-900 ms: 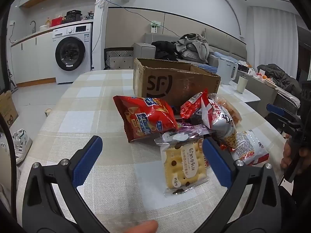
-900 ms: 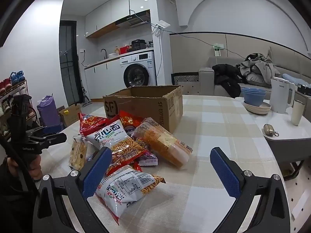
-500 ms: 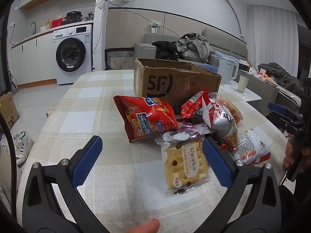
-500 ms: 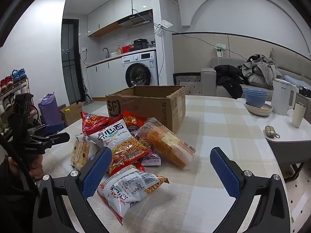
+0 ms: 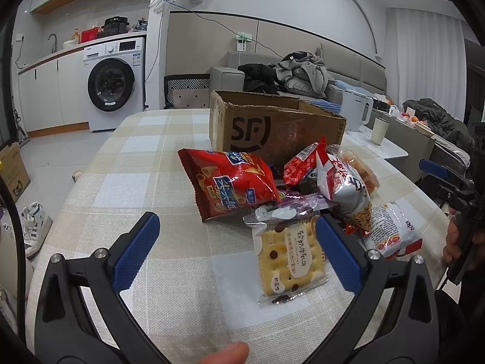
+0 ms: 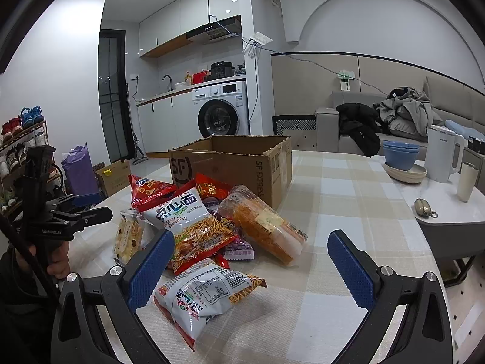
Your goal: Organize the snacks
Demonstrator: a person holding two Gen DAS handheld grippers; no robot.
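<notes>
A pile of snack packets lies on the checked tablecloth in front of an open cardboard box [image 5: 272, 127] [image 6: 233, 166]. In the left wrist view, a red chip bag [image 5: 230, 185] lies at the pile's left and a clear cracker packet [image 5: 291, 251] lies nearest. My left gripper [image 5: 235, 227] is open and empty, just short of the crackers. In the right wrist view, a white noodle-snack bag [image 6: 206, 297] lies nearest, with another noodle bag [image 6: 191, 224] and an orange packet [image 6: 263, 227] behind it. My right gripper [image 6: 251, 248] is open and empty above the table.
A side table at the right holds blue bowls [image 6: 400, 151], a white kettle [image 6: 442, 154], a cup [image 6: 468, 182] and keys [image 6: 424, 207]. A washing machine [image 5: 113, 86] and a sofa with clothes [image 5: 303, 72] stand behind. Shoes [image 5: 35, 224] lie on the floor.
Both grippers have drifted slightly; the snack pile sits a touch further right in the right wrist view. Nothing was taken hold of or moved on the table.
</notes>
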